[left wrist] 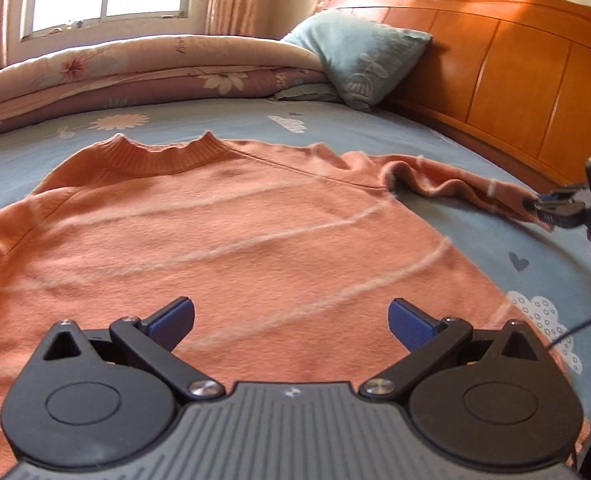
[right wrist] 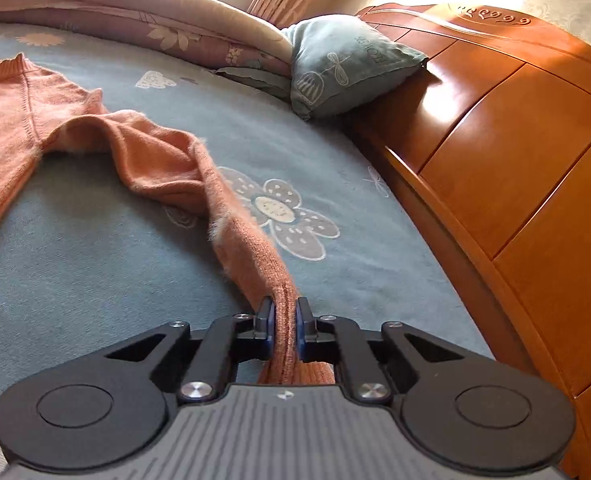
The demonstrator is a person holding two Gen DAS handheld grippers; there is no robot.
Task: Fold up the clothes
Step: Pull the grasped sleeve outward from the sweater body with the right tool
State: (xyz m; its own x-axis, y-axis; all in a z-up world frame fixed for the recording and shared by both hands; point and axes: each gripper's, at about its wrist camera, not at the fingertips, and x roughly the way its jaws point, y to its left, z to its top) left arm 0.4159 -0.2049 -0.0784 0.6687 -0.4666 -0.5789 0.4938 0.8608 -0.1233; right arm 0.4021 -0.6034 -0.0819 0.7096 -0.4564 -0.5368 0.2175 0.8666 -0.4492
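An orange sweater [left wrist: 223, 232] with thin pale stripes lies flat on the bed, collar toward the far side. My left gripper [left wrist: 291, 322] hovers open over its lower body, nothing between the blue pads. One sleeve [right wrist: 183, 160] trails off to the right across the sheet. My right gripper [right wrist: 285, 320] is shut on the ribbed cuff of that sleeve, the knit squeezed between both pads. In the left wrist view the right gripper [left wrist: 543, 208] shows at the far right edge, clamped on the sleeve's end [left wrist: 495, 196].
The bed has a blue-grey sheet [right wrist: 95, 248] printed with flowers and clouds. A folded floral quilt [left wrist: 143, 76] and a teal pillow [left wrist: 359, 56] lie at the far side. A wooden headboard [right wrist: 515, 152] runs along the right. A thin cable [left wrist: 575, 326] hangs at the right.
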